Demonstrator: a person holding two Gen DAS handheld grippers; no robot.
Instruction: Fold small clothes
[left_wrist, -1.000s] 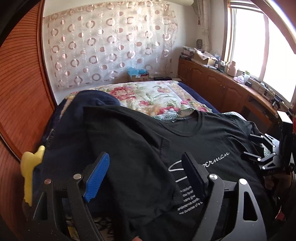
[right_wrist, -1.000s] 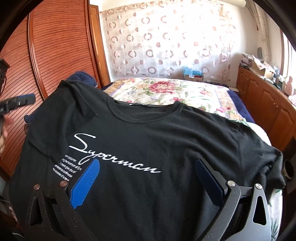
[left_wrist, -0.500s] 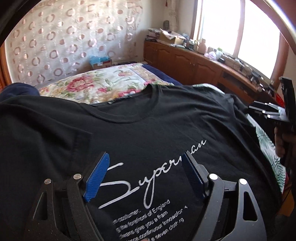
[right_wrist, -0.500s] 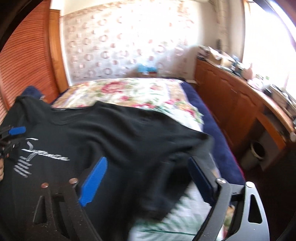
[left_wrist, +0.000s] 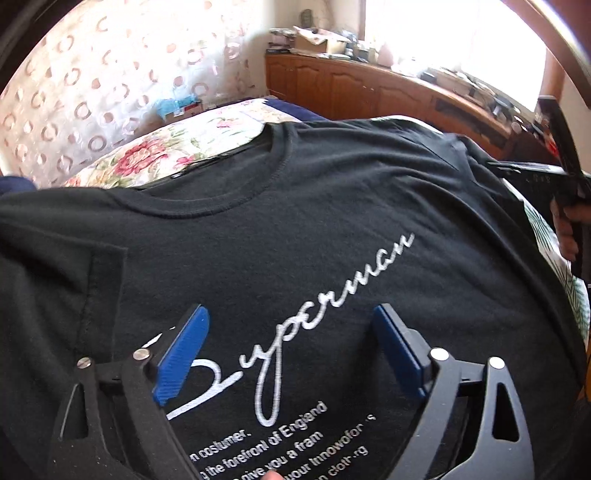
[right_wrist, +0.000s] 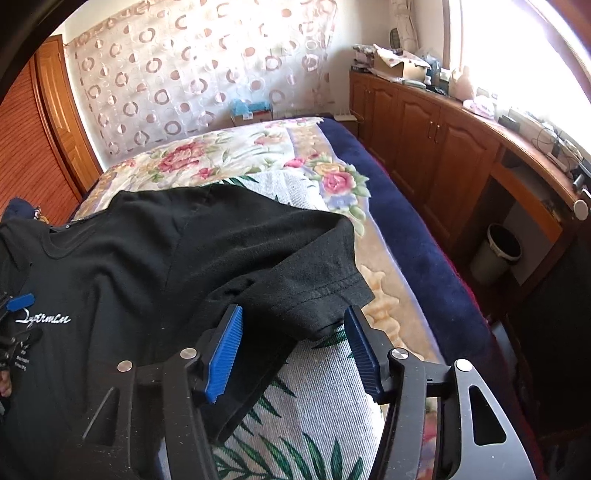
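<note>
A black T-shirt (left_wrist: 295, 229) with white "Superman" script lies front up, spread across the bed. My left gripper (left_wrist: 290, 332) is open and empty, hovering over the printed chest. In the right wrist view the shirt's right sleeve (right_wrist: 306, 273) lies on a leaf-print cloth. My right gripper (right_wrist: 293, 336) is open, its blue pads (right_wrist: 225, 354) on either side of the sleeve hem, not closed on it. The right gripper also shows at the far right of the left wrist view (left_wrist: 546, 177). The left gripper's blue tip shows at the left edge of the right wrist view (right_wrist: 20, 301).
A floral bedspread (right_wrist: 229, 155) covers the bed, with a navy blanket (right_wrist: 406, 229) along its right side. Wooden cabinets (right_wrist: 424, 125) with clutter on top run along the right wall. A bin (right_wrist: 496, 254) stands by them. A wooden wardrobe (right_wrist: 26, 140) stands at left.
The left view has swung from the left sleeve to over the chest print. My right gripper has moved right from the chest to the right sleeve hem.
</note>
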